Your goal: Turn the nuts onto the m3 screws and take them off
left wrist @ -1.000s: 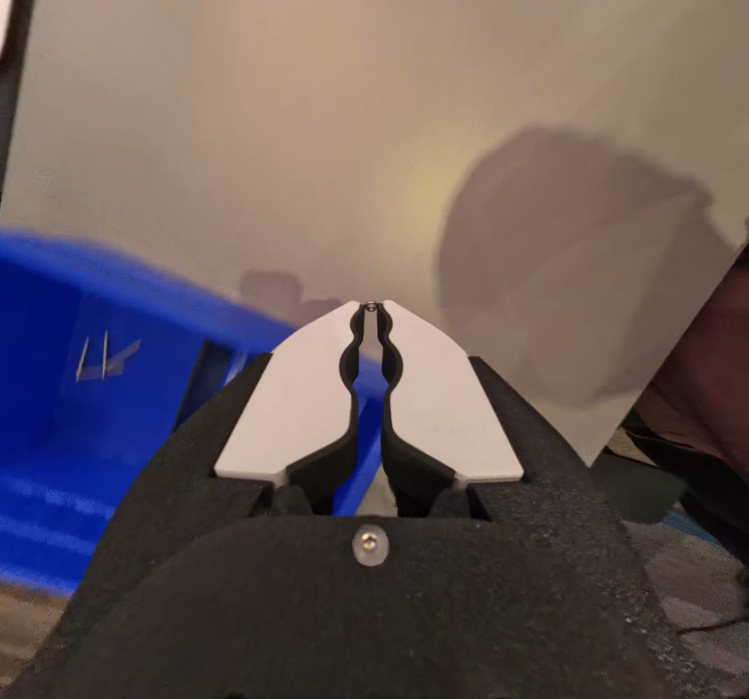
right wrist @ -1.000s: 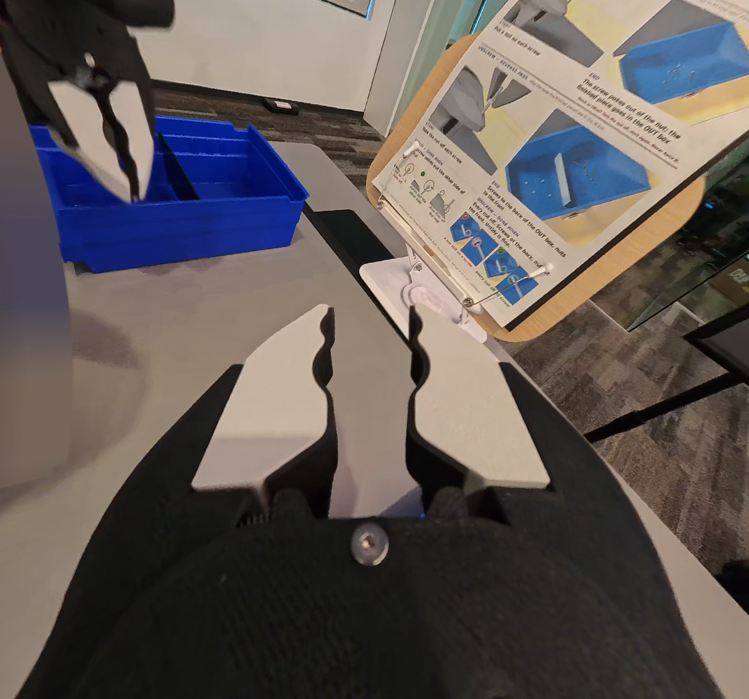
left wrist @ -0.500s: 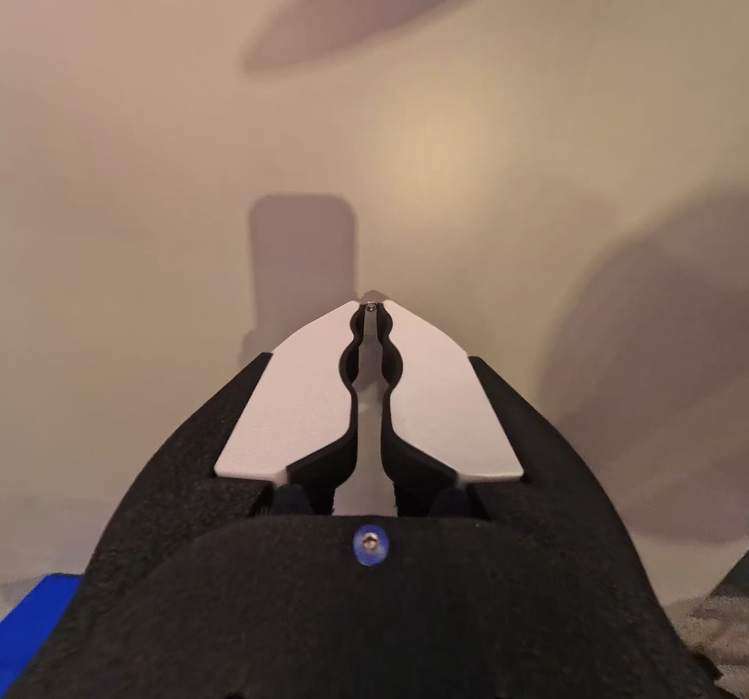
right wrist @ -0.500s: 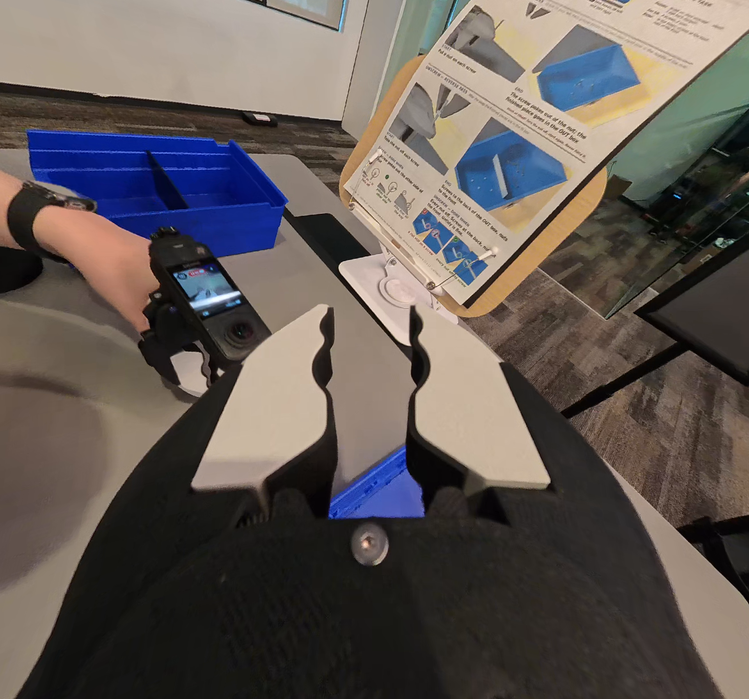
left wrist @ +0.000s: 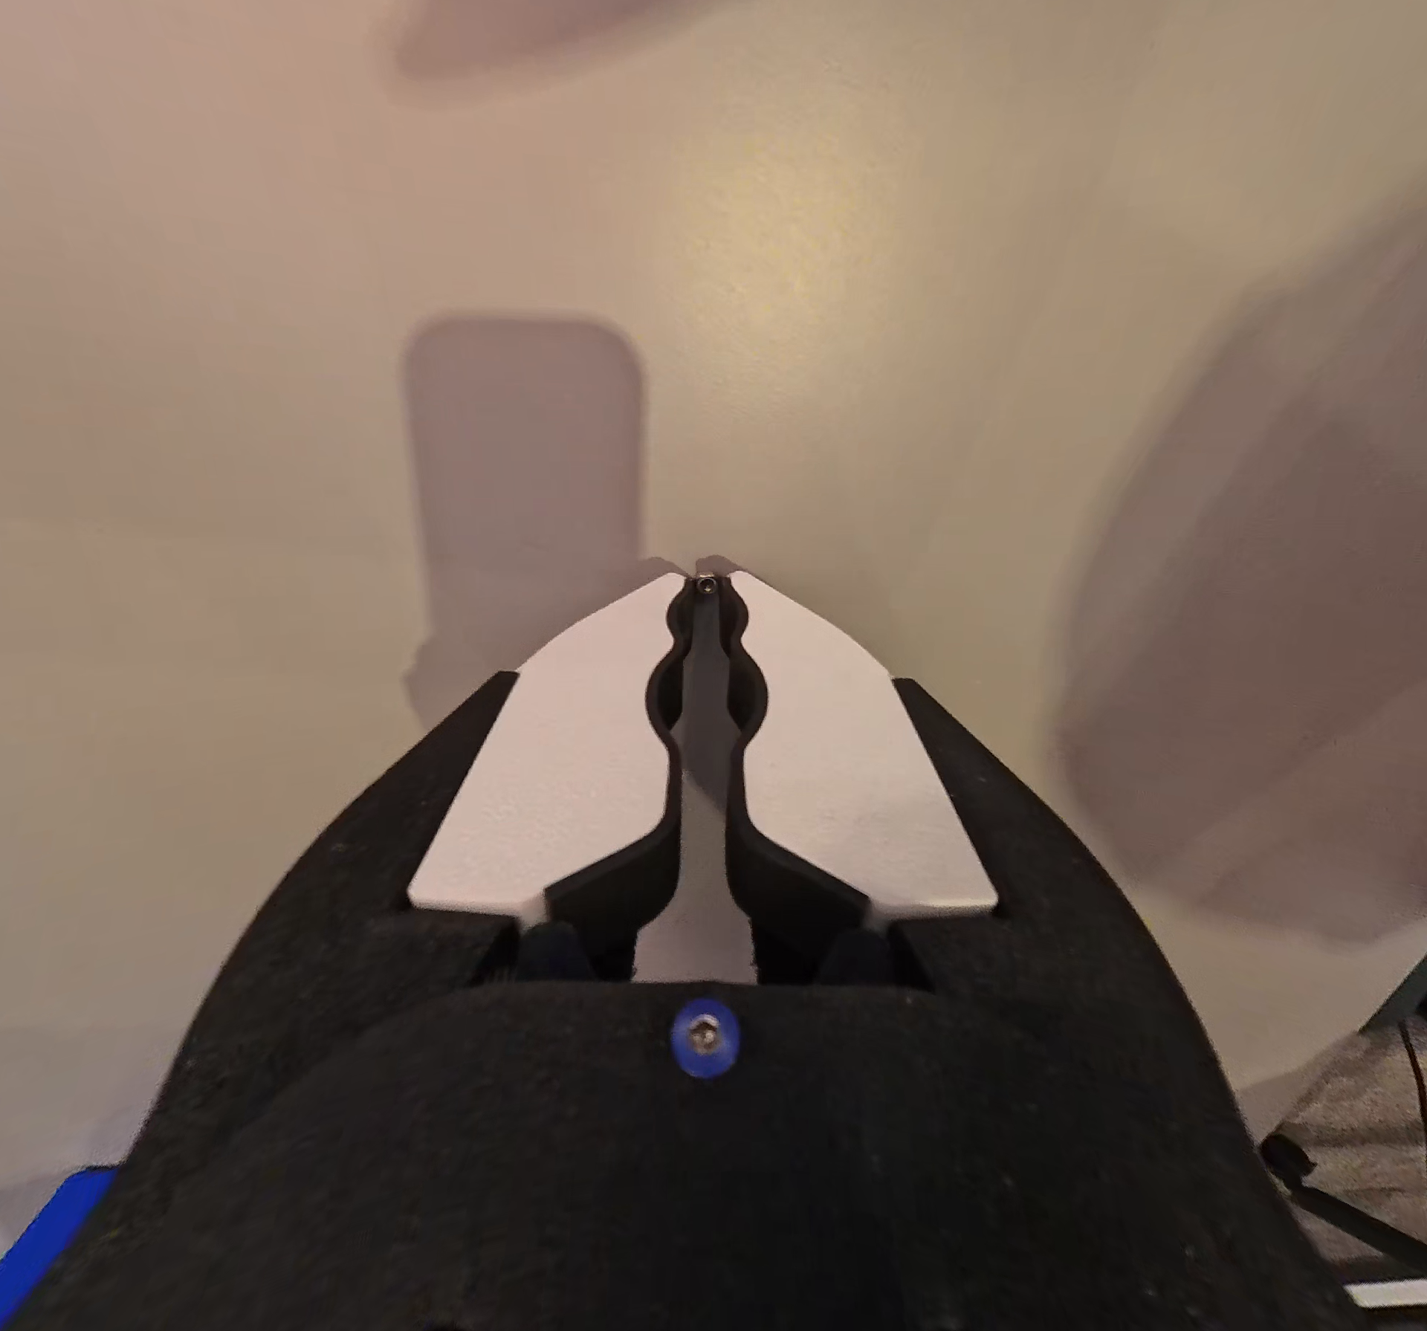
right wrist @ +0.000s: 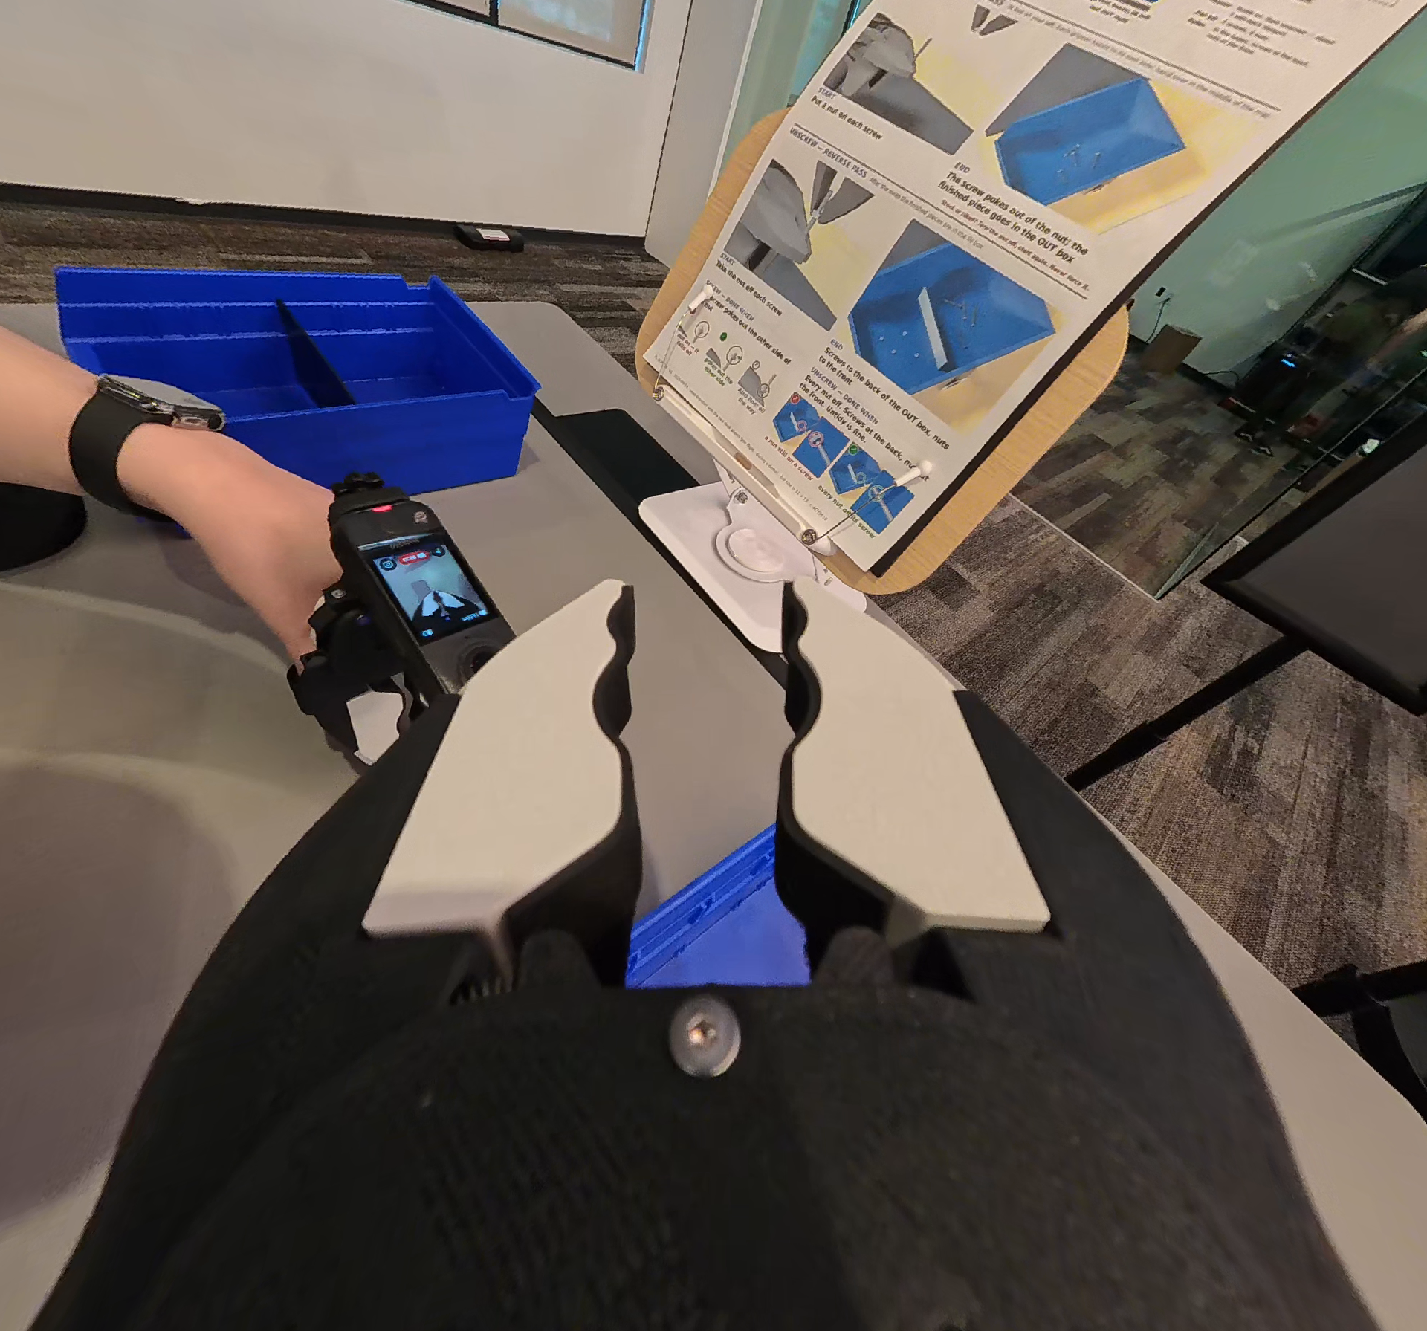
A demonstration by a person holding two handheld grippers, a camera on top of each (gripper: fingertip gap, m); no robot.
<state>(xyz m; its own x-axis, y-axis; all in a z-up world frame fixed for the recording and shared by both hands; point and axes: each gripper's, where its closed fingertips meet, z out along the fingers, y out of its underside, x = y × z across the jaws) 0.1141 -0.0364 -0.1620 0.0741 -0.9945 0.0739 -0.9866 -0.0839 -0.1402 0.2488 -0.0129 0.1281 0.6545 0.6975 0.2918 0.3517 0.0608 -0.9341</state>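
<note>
My left gripper (left wrist: pixel 704 580) is shut on a small silver m3 screw (left wrist: pixel 705 588), seen end-on at the very tips. It points down at the grey table (left wrist: pixel 772 251), with its tips close to the surface. It also shows in the right wrist view (right wrist: pixel 371 715), held by a hand at the left, low over the table. My right gripper (right wrist: pixel 706 614) is open and empty, held above the table to the right of the left one. No loose nut is visible.
A divided blue bin (right wrist: pixel 401 414) stands at the back left of the table. A second blue bin's edge (right wrist: pixel 710 923) shows under my right gripper. An instruction sheet on a wooden stand (right wrist: pixel 965 251) stands at the right table edge. There is about 30 centimeters between the tips of the two grippers.
My left gripper has swung away from the blue bin and come down close over the table, still shut on the screw. My right gripper has stayed open and shifted only slightly.
</note>
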